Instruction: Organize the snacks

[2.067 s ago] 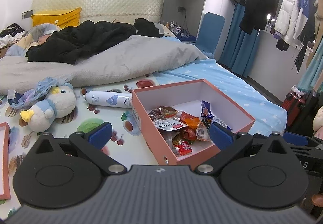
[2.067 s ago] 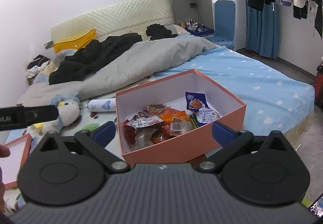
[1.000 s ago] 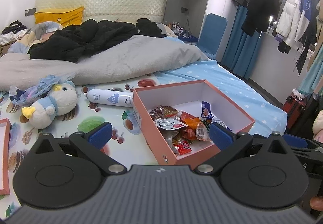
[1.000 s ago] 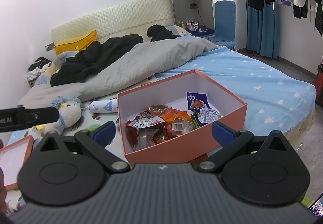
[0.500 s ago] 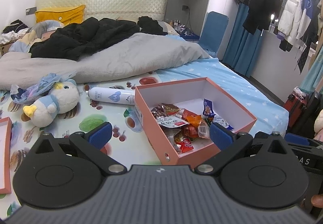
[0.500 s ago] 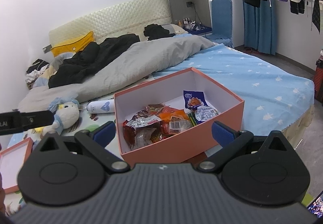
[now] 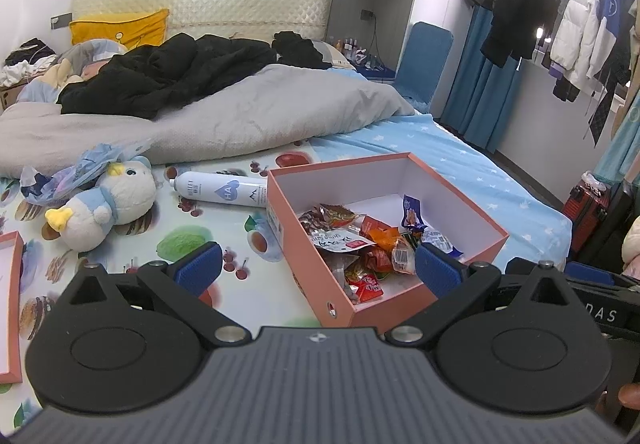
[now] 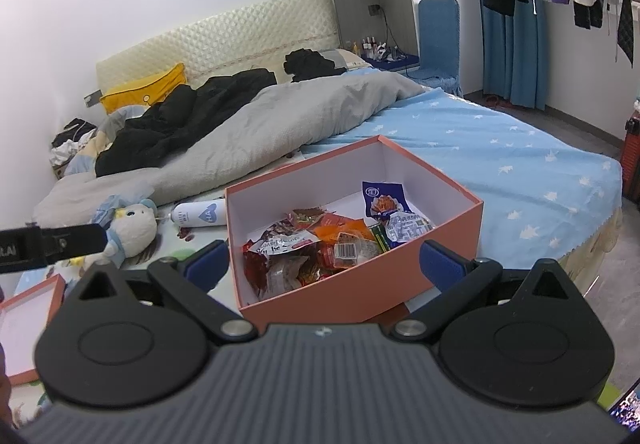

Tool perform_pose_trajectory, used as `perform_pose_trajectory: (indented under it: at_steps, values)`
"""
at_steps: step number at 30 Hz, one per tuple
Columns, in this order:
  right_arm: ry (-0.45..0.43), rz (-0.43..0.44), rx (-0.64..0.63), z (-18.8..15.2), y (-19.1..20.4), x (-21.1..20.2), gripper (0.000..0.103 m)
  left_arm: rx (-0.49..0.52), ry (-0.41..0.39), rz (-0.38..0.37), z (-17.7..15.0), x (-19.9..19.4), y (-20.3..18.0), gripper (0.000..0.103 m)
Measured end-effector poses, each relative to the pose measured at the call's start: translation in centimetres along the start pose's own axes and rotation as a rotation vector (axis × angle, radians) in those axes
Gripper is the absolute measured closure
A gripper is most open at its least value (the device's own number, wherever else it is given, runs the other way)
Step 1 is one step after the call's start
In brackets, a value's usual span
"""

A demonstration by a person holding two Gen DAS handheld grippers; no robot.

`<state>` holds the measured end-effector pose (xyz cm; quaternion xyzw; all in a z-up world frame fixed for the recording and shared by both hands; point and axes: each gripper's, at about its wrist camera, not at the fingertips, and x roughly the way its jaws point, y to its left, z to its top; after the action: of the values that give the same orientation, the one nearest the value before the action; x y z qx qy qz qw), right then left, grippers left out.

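Observation:
An open pink box [image 7: 320, 268] [image 8: 384, 284] rests on the bed, white inside. A heap of snack packets [image 7: 360, 244] [image 8: 320, 244] fills its near half, and a blue packet [image 8: 384, 200] leans against its far side. My left gripper [image 7: 318, 268] hovers open in front of the box's left near corner, nothing between its blue pads. My right gripper [image 8: 326, 264] is open too, held just short of the box's near wall, empty. The left gripper's body [image 8: 48, 244] shows at the left edge of the right wrist view.
A plush bird [image 7: 104, 204] and a white spray can [image 7: 220, 190] lie left of the box on a fruit-print sheet. The pink box lid [image 7: 12, 300] [image 8: 28, 312] lies far left. A grey duvet [image 7: 240, 124] and black clothes cover the back of the bed. A red suitcase [image 7: 584, 204] stands right.
Both grippers have drifted slightly, so the box sits a little differently in each view. The jaws stay open and the snacks have not moved.

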<state>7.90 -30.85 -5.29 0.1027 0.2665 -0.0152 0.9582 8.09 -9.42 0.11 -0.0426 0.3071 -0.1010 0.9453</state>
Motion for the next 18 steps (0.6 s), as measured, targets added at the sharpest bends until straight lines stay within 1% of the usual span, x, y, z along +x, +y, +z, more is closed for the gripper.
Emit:
perform_pose_trajectory:
  at_steps: [18]
  values:
    - [-0.004, -0.007, -0.006, -0.11, 0.01, -0.10, 0.000, 0.005, 0.003, -0.005, -0.08, 0.06, -0.01, 0.000]
